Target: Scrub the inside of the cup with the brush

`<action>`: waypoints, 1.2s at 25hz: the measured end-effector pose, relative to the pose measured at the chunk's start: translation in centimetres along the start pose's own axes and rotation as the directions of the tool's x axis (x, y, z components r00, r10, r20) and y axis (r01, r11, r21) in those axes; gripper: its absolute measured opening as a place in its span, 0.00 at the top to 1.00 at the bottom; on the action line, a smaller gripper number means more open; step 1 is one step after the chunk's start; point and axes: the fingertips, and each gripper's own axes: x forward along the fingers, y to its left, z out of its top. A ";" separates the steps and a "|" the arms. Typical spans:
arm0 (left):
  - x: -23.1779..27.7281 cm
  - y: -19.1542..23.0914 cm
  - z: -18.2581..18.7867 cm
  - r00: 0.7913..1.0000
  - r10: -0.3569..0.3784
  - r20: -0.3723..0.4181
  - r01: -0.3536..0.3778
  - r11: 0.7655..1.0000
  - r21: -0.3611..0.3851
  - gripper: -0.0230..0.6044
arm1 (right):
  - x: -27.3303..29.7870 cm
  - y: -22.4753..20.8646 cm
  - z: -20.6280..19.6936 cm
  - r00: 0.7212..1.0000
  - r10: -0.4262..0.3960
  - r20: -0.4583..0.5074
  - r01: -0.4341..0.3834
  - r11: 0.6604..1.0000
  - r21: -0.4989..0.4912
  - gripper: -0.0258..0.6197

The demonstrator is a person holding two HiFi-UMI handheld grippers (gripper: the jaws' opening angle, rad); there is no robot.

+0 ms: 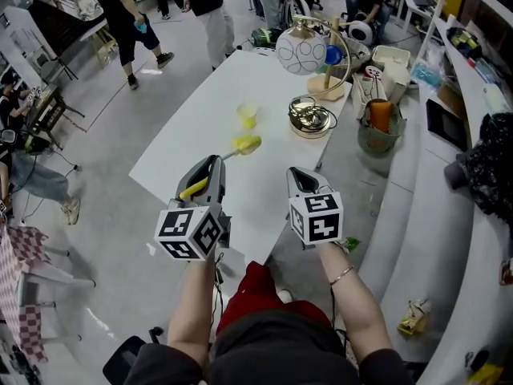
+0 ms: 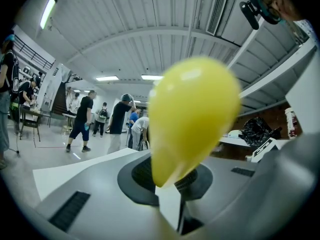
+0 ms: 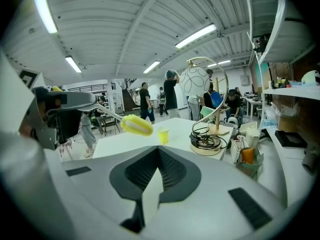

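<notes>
The brush (image 1: pixel 246 143) head looks smooth, faintly glossy; the cup (image 1: pixel 248 116) translucent plastic; the table (image 1: pixel 200 135) matt white.

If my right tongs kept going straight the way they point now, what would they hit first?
Probably the white table, near the small yellow cup that sits right in line with the shut right tongs; depth is hard to judge.

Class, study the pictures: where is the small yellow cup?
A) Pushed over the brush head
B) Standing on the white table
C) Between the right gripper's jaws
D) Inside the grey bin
B: the yellow cup stands free on the white table, just beyond the brush.
</notes>
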 end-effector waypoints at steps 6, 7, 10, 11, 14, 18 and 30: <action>2.8 3.9 -0.1 1.000 0.010 -0.004 -0.010 1.000 -0.030 0.90 | 5.4 1.0 -0.1 0.999 0.021 -0.045 -0.020 1.000 0.013 0.93; 3.3 4.6 -0.2 1.000 0.012 -0.008 -0.013 0.999 -0.037 0.90 | 6.4 1.1 -0.1 0.998 0.021 -0.054 -0.021 1.000 0.016 0.93; 4.7 6.5 -0.6 1.000 0.013 -0.021 -0.014 0.999 -0.050 0.90 | 9.3 1.2 -0.1 0.997 0.016 -0.075 -0.013 0.999 0.029 0.93; 5.2 7.0 -0.7 1.000 0.011 -0.025 -0.012 0.999 -0.051 0.90 | 10.2 1.2 -0.1 0.997 0.013 -0.082 -0.010 0.999 0.031 0.93; 6.3 8.6 -0.9 0.999 0.010 -0.034 -0.012 0.998 -0.057 0.90 | 12.8 1.4 0.1 0.995 0.011 -0.100 -0.008 1.000 0.028 0.93; 7.7 11.2 -1.1 0.999 0.012 -0.042 -0.015 0.996 -0.086 0.90 | 16.0 1.5 0.9 0.994 0.007 -0.110 -0.006 1.000 0.015 0.93; 11.6 16.0 -0.6 0.999 0.007 -0.036 -0.011 0.994 -0.108 0.90 | 22.2 -0.1 1.5 0.988 -0.056 -0.142 0.056 0.998 -0.006 0.93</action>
